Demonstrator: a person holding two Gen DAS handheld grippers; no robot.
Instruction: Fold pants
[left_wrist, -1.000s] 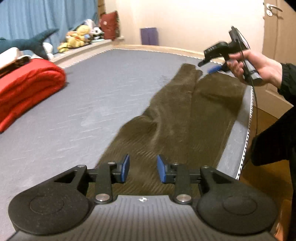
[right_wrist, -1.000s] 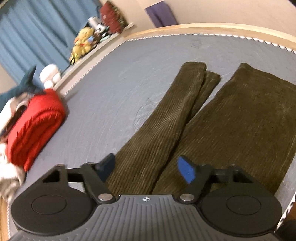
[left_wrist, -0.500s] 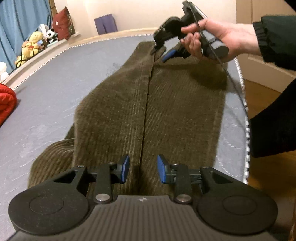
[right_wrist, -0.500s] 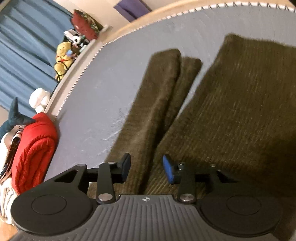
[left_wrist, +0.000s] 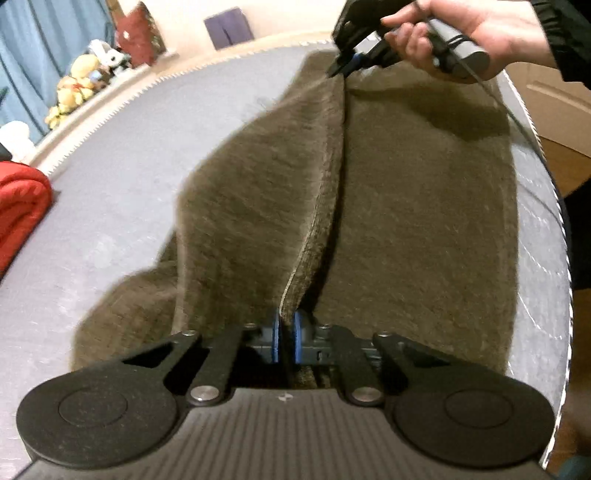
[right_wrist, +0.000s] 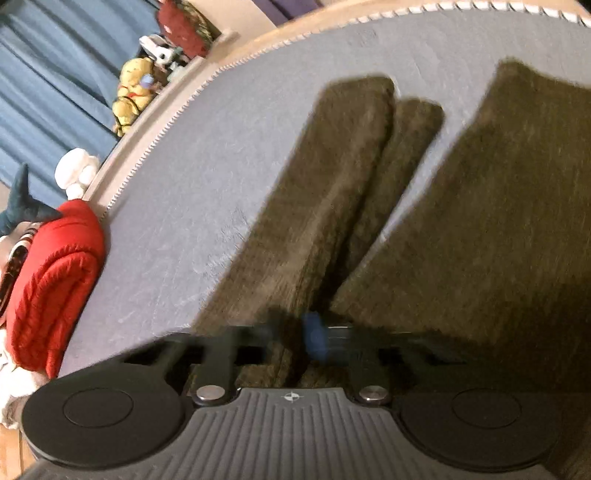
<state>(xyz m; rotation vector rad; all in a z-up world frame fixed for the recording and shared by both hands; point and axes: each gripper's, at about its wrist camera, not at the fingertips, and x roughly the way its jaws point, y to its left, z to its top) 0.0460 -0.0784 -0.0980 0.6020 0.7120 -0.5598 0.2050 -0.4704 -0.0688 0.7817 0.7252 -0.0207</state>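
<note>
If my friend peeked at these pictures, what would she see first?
Probably the big brown corduroy pants spread over the grey bed, with one raised edge pinched by the left gripper at the near end and the right gripper at the far end. Next, the bright red blanket bunched at the bed's left edge, and the yellow stuffed toy on the ledge by the blue curtain.

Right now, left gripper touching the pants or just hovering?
Touching. The left wrist view shows the left gripper with its blue pads closed on a raised fold edge of the pants, no gap visible.
</note>
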